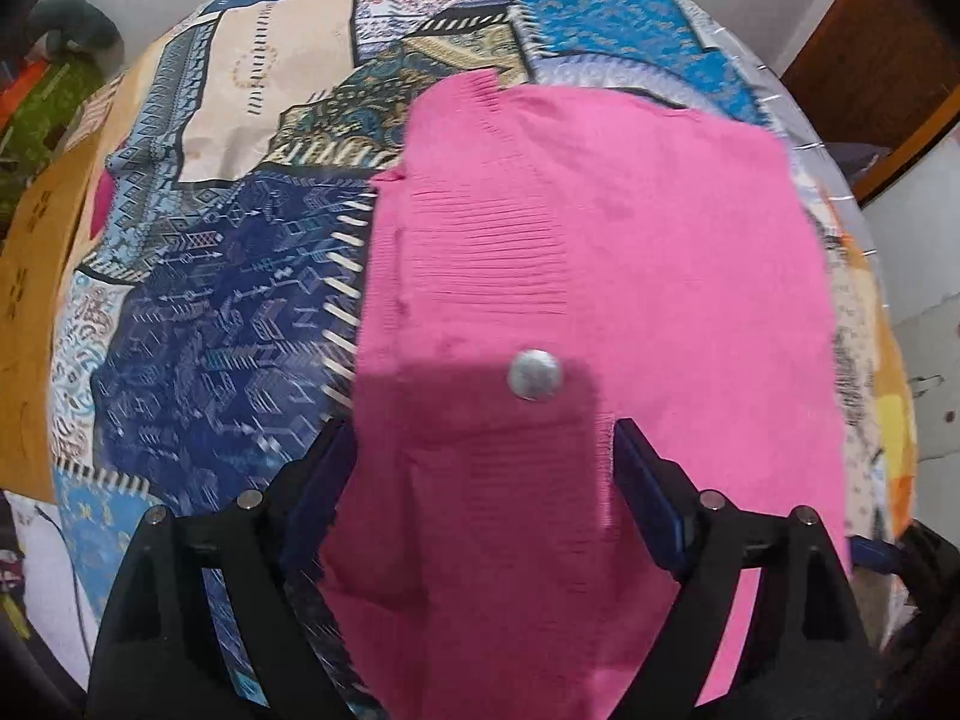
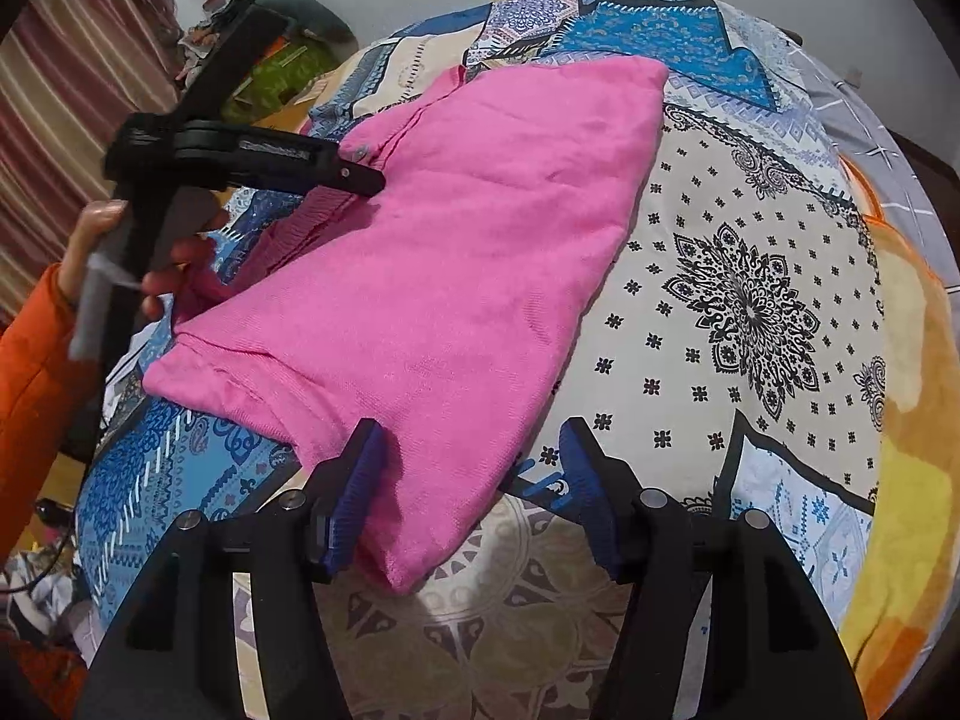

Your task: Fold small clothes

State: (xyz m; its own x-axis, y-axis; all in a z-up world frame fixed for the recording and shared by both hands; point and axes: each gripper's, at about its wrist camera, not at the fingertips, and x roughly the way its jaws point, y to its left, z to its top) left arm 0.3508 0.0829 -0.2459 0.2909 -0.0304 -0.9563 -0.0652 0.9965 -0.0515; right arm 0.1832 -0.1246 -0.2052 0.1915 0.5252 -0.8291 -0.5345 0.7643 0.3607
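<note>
1. While the pink knit garment (image 1: 600,276) lies spread on the patchwork bedspread (image 1: 240,300), both tongs sit at its near edges with their jaws wide apart.
2. Left tongs (image 1: 483,450): the blue-padded fingers straddle the ribbed button band, with a silver button (image 1: 534,374) just beyond the tips; fabric lies between the fingers but they are not closed on it.
3. Right tongs (image 2: 471,450): the left finger (image 2: 360,468) touches or overlaps the garment's near corner, while the other stands apart over bare bedspread.
4. From the right wrist view, the left tongs (image 2: 360,174) reach in over the garment's far left edge, held by a hand (image 2: 120,252) in an orange sleeve (image 2: 36,372).
5. Near that hand, a folded part of the garment forms a thicker ridge along its left side.
6. At the bed's right edge a yellow-orange blanket (image 2: 912,450) shows.
</note>
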